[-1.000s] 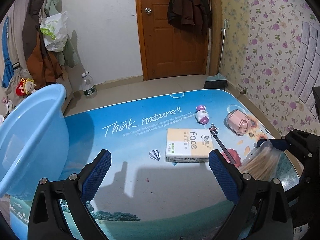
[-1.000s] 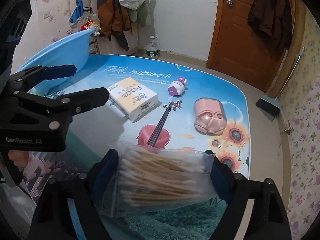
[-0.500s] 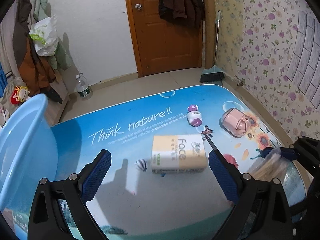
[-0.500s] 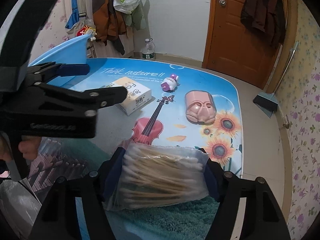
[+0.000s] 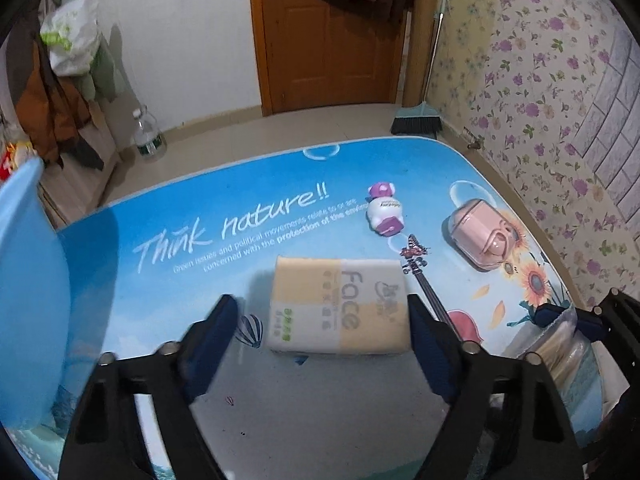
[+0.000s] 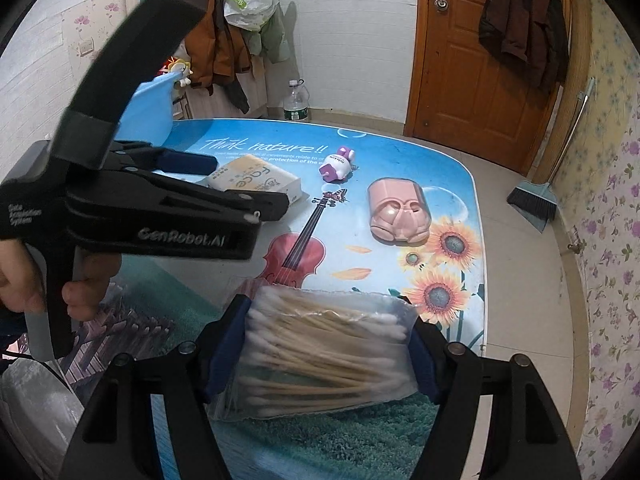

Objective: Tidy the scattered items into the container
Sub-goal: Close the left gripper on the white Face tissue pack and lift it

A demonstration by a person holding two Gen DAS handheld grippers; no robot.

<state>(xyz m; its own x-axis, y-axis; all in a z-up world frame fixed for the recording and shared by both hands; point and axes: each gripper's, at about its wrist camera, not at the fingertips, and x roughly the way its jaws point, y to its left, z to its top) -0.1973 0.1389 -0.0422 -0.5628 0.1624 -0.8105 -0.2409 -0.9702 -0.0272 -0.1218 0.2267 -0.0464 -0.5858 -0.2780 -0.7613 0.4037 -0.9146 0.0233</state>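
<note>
A yellow and white tissue pack [image 5: 339, 305] marked "Face" lies on the printed table [image 5: 240, 240]. My left gripper [image 5: 320, 320] is open, its blue pads astride the pack's near end, just short of it. My right gripper [image 6: 328, 344] is shut on a clear bag of cotton swabs [image 6: 324, 352], held above the table's near right corner. The bag also shows in the left wrist view [image 5: 560, 344]. The light blue basin [image 5: 28, 288] stands at the left; its rim also shows in the right wrist view [image 6: 148, 108]. The left gripper shows in the right wrist view [image 6: 248, 188].
A purple and white toy bottle [image 5: 383, 212] and a pink case [image 5: 482, 240] lie on the far right of the table. A broom [image 5: 416, 120] and a water bottle [image 5: 148, 136] stand on the floor beyond. Clear plastic [image 6: 36, 412] lies at the near left.
My left gripper has moved forward and down to the tissue pack, which now sits between its pads. My right gripper has kept its hold on the cotton swab bag and lifted slightly.
</note>
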